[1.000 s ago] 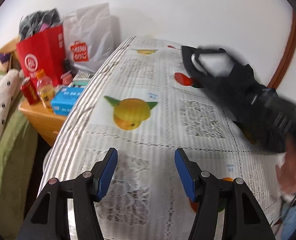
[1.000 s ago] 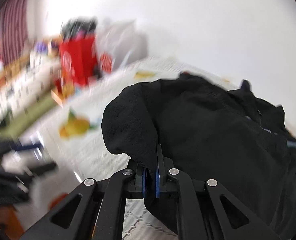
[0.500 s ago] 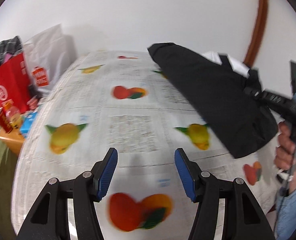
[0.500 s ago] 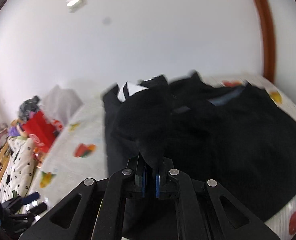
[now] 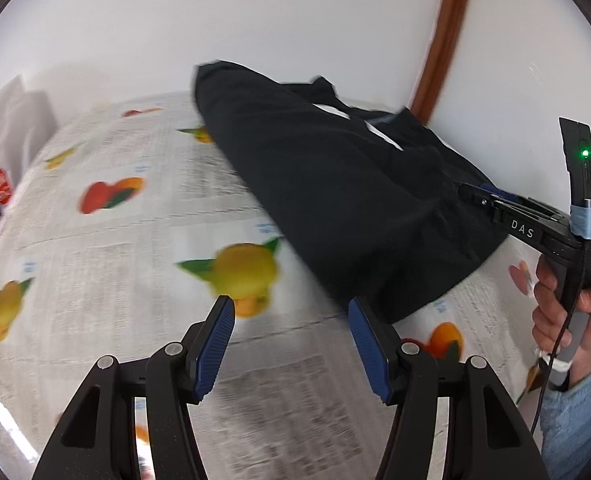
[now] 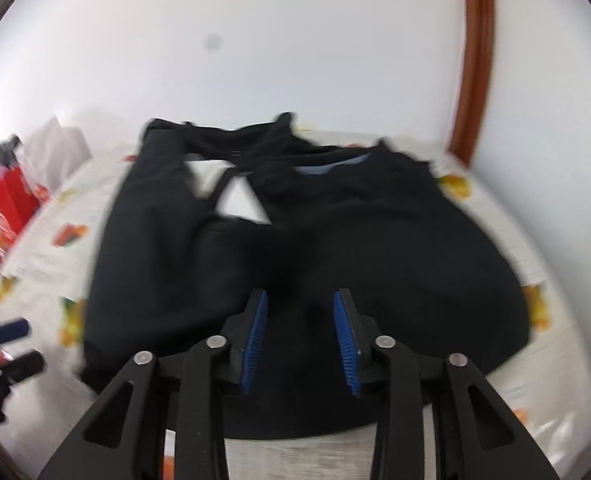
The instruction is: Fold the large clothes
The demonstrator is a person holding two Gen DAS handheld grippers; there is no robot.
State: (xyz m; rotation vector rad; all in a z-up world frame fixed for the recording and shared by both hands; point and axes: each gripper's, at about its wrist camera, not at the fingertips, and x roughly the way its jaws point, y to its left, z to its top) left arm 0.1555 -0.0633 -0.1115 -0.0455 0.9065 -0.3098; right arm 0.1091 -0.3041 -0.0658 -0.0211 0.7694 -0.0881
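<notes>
A large black garment [image 5: 335,184] lies folded over on the fruit-print tablecloth [image 5: 107,264], against the white wall. In the right wrist view the black garment [image 6: 375,248] fills the middle, with a white patch showing near its collar. My right gripper [image 6: 300,300] hovers just over the cloth, its jaws opening, blue pads apart and nothing pinched between them. That same right gripper [image 5: 480,197] reaches in from the right in the left wrist view, held by a hand [image 5: 567,312]. My left gripper [image 5: 291,307] stands open above bare tablecloth, beside the garment's near corner.
A red shopping bag [image 6: 9,196] and a white plastic bag [image 5: 7,128] stand beyond the table's left end. A brown door frame [image 5: 443,36] runs up the wall at the right. The left gripper's tips [image 6: 7,330] show at the left edge.
The right gripper carried a fold of the black garment across to the right, laid it on the rest, and opened off it. The left gripper swept right along the table toward the garment.
</notes>
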